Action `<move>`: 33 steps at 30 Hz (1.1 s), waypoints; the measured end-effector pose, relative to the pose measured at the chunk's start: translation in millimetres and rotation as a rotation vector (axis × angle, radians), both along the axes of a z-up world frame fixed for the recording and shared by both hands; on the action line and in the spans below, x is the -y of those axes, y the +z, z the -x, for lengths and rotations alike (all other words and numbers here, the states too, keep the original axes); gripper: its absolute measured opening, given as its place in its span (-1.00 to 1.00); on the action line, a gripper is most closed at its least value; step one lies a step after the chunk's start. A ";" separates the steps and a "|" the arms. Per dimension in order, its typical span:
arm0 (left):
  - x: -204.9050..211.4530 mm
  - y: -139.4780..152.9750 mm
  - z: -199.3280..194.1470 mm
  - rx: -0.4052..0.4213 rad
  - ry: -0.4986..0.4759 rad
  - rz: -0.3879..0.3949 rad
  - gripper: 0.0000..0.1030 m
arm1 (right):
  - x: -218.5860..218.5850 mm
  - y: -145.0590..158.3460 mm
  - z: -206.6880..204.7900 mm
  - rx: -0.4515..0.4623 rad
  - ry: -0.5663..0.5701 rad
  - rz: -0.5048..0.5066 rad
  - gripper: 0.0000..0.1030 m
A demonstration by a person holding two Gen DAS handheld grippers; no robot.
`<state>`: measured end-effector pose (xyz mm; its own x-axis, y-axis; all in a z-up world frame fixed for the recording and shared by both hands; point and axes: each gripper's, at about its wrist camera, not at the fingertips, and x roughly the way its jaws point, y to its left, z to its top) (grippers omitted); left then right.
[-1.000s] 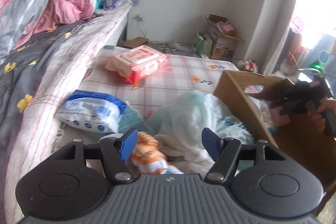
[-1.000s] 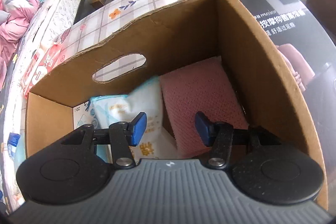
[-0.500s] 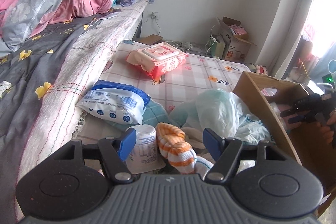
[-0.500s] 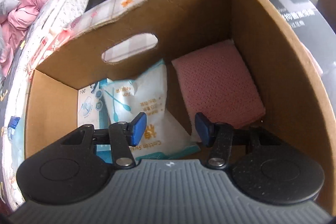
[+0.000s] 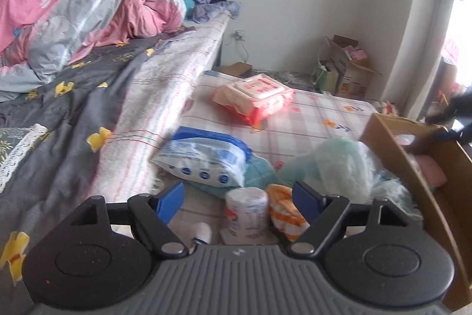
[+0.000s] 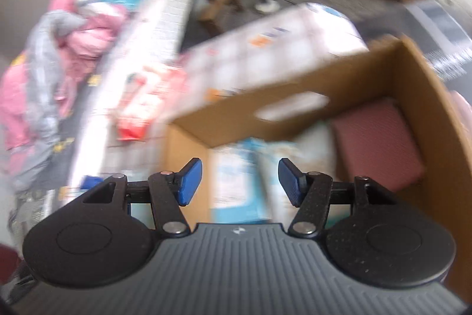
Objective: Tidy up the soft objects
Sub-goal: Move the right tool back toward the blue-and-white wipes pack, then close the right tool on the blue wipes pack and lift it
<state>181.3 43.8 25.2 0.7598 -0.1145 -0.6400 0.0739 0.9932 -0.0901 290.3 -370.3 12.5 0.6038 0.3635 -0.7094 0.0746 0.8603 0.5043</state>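
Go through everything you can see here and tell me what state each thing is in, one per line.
Left gripper: jaws open, just widened, holding nothing.
Right gripper: jaws open, just widened, empty, above the box.
Cardboard box: open-topped, holding a pink towel and white packs.
Red wipes pack: lying flat, lid shut.
Blue pack: lying on its side.
Striped sock: rolled up.
Quilt: bunched up.

No wording can be read in either view. The red-and-white wipes pack carries a printed label, and the blue-and-white packet shows a row of round blue marks, but their lettering is too small and blurred. The small white roll bears blue and red print, also illegible.
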 end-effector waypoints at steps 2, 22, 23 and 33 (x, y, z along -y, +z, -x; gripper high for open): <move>-5.5 -1.8 -5.3 -0.009 0.017 0.007 0.58 | -24.8 16.1 -4.9 0.039 0.073 -0.040 0.12; -34.2 -66.6 -133.2 -0.269 0.190 0.124 0.56 | -339.4 -65.2 -177.7 -0.129 0.700 -0.025 0.26; -35.3 -70.4 -136.9 -0.284 0.191 0.130 0.59 | -342.2 -75.3 -183.5 -0.137 0.697 -0.029 0.26; -41.8 -88.0 -155.5 -0.350 0.197 0.244 0.74 | -355.4 -125.0 -197.6 -0.285 0.775 -0.197 0.27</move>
<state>336.8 85.6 -62.8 0.5256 -0.1690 -0.8338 -0.1899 0.9320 -0.3086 487.9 -14.9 -112.5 -0.0591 0.7334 -0.6772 -0.3530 0.6192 0.7014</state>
